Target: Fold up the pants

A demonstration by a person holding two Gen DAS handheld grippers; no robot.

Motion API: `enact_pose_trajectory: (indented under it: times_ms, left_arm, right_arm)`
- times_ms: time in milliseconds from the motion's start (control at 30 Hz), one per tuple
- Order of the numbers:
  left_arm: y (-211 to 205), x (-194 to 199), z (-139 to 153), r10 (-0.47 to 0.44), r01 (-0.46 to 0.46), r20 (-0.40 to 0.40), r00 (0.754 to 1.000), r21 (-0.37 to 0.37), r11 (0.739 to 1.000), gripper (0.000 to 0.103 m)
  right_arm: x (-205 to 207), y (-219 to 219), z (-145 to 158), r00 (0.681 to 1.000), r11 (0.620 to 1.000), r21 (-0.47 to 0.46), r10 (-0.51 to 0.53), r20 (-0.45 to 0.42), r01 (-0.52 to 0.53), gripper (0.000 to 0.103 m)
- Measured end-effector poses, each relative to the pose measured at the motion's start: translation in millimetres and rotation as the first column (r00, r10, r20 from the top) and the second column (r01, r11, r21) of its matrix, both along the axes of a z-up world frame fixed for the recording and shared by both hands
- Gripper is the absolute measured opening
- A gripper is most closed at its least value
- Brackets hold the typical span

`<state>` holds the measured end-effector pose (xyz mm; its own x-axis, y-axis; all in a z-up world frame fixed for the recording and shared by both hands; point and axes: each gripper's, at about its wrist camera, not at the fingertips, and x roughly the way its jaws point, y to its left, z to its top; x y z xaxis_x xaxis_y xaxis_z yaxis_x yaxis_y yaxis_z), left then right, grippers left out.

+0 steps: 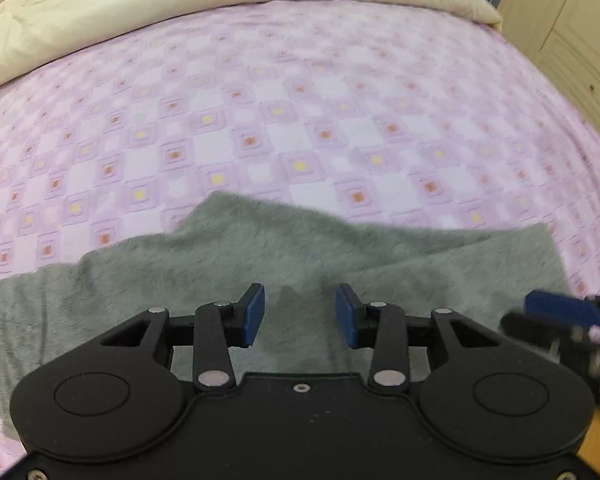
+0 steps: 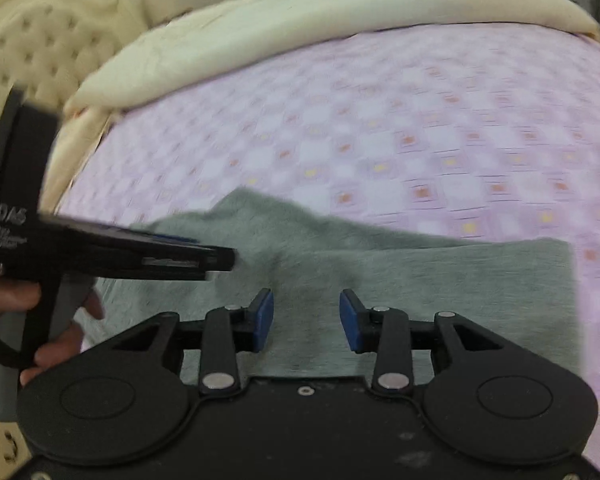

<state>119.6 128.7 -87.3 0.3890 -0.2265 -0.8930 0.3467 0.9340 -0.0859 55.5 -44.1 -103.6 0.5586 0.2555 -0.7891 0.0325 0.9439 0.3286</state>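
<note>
Pants [image 1: 260,256]: fuzzy matt grey fleece. Bedsheet [image 1: 300,100]: smooth checked cloth. Left claw [image 1: 300,316]: matt blk plastic.

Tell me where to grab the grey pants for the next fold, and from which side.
Probably the grey pants at their right-hand end, where a straight, flat edge lies on the pink bedspread. Come in low from the right with the open right gripper, one finger sliding under the edge.

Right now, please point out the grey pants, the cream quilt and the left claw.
grey pants [image 1: 228,256]: left wrist view, on the fuzzy middle.
cream quilt [image 1: 140,12]: left wrist view, on its top surface.
left claw [image 1: 300,316]: left wrist view, midway between its open blue pads.
</note>
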Motion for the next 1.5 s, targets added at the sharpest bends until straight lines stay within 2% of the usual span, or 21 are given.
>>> enact_pose_trajectory:
  times_ms: [33, 67, 100, 167, 233, 267, 300, 333, 400, 467, 567, 633, 733, 833, 900, 967, 1100, 1200, 1367, 1500]
  left_arm:
    - [-7.2, 0.5, -0.3, -0.005, 0.005, -0.004, 1.0, -0.008, 1.0, 0.047]
    - [-16.4, 0.8, -1.8, -0.007, 0.007, -0.011, 1.0, -0.015, 1.0, 0.047]
    - [-24.2, 1.5, -4.5, -0.012, 0.012, -0.02, 1.0, -0.021, 1.0, 0.047]
    - [-42.8, 0.4, -13.4, -0.044, 0.043, -0.046, 0.998, -0.029, 0.999, 0.048]
    - [-61.7, -2.7, -29.2, -0.099, 0.099, -0.074, 0.992, -0.004, 0.995, 0.049]
    - [-68.6, -4.4, -40.6, -0.116, 0.12, -0.093, 0.989, 0.042, 0.992, 0.051]
    - [-74.2, -6.4, -53.9, -0.12, 0.133, -0.115, 0.986, 0.118, 0.984, 0.051]
    - [-75.4, -8.9, -63.0, -0.119, 0.139, -0.129, 0.985, 0.164, 0.977, 0.053]
    - [-67.8, -16.2, -55.9, -0.095, 0.109, -0.105, 0.99, 0.144, 0.984, 0.052]
    - [-59.9, -26.0, -42.8, -0.067, 0.079, -0.089, 0.994, 0.13, 0.988, 0.048]
    - [-49.7, -45.9, -28.4, -0.047, 0.051, -0.049, 0.998, 0.098, 0.994, 0.049]
    - [-46.8, -53.7, -34.5, -0.024, 0.034, -0.092, 0.995, 0.102, 0.994, 0.049]
    - [-47.2, -60.1, -62.4, 0.014, 0.019, -0.196, 0.98, 0.167, 0.986, 0.051]
    - [-40.8, -63.7, -62.7, 0.04, -0.014, -0.177, 0.983, 0.146, 0.989, 0.053]
    - [-34.1, -63.4, -51.4, 0.066, -0.045, -0.158, 0.985, 0.136, 0.99, 0.053]
    - [-26.0, -64.0, -37.5, 0.089, -0.07, -0.109, 0.99, 0.168, 0.983, 0.053]
    - [4.8, -59.1, -22.9, 0.148, -0.132, -0.061, 0.987, 0.208, 0.969, 0.053]
    - [35.4, -47.0, -20.4, 0.195, -0.178, -0.044, 0.98, 0.249, 0.952, 0.053]
    - [106.1, -22.4, -20.0, 0.262, -0.243, -0.051, 0.964, 0.232, 0.942, 0.053]
    - [150.5, -1.0, -26.4, 0.246, -0.225, -0.058, 0.968, 0.242, 0.944, 0.053]
  right_arm:
    - [0.4, -14.6, -2.1, 0.999, 0.999, -0.012, -0.05, -0.005, 0.05, 0.037]
    - [3.3, -32.2, -6.9, 0.995, 0.995, -0.04, -0.097, -0.025, 0.096, 0.026]
    - [7.6, -45.7, -12.9, 0.992, 0.991, -0.064, -0.12, -0.05, 0.117, 0.003]
    - [18.6, -75.0, -31.0, 0.984, 0.985, -0.11, -0.145, -0.108, 0.133, 0.004]
    - [27.5, -97.3, -54.1, 0.972, 0.983, -0.133, -0.15, -0.181, 0.127, 0.003]
    - [31.0, -105.5, -66.4, 0.966, 0.978, -0.165, -0.161, -0.204, 0.128, 0.002]
    - [31.5, -116.6, -76.2, 0.961, 0.972, -0.197, -0.168, -0.218, 0.125, 0.0]
    - [28.9, -123.9, -80.6, 0.963, 0.975, -0.177, -0.17, -0.208, 0.133, 0.0]
    - [27.9, -131.0, -74.5, 0.962, 0.978, -0.153, -0.174, -0.21, 0.144, 0.0]
    - [17.1, -123.1, -56.9, 0.979, 0.98, -0.177, -0.122, -0.162, 0.093, 0.002]
    - [-9.1, -111.6, -42.9, 0.988, 0.993, -0.112, -0.053, -0.143, 0.037, 0.003]
    - [-28.5, -100.3, -48.0, 0.985, 0.994, -0.104, -0.008, -0.17, -0.01, 0.004]
    - [-49.6, -95.0, -68.1, 0.97, 0.993, -0.108, 0.017, -0.243, -0.045, 0.003]
    - [-57.2, -98.4, -72.5, 0.971, 0.995, -0.097, 0.009, -0.241, -0.034, 0.001]
    - [-53.0, -100.3, -67.2, 0.973, 0.995, -0.088, 0.021, -0.231, -0.042, 0.006]
    - [-49.2, -100.4, -54.1, 0.982, 0.997, -0.064, 0.02, -0.186, -0.033, 0.009]
    - [-39.3, -88.2, -34.5, 0.993, 0.998, -0.047, 0.045, -0.109, -0.05, 0.009]
    - [-30.5, -63.3, -27.3, 0.993, 0.996, -0.017, 0.082, -0.089, -0.084, 0.009]
    - [-4.5, -2.0, -29.4, 0.983, 0.986, 0.027, 0.168, -0.076, -0.166, 0.009]
    - [31.7, 55.7, -38.3, 0.973, 0.975, -0.003, 0.221, -0.065, -0.222, 0.009]
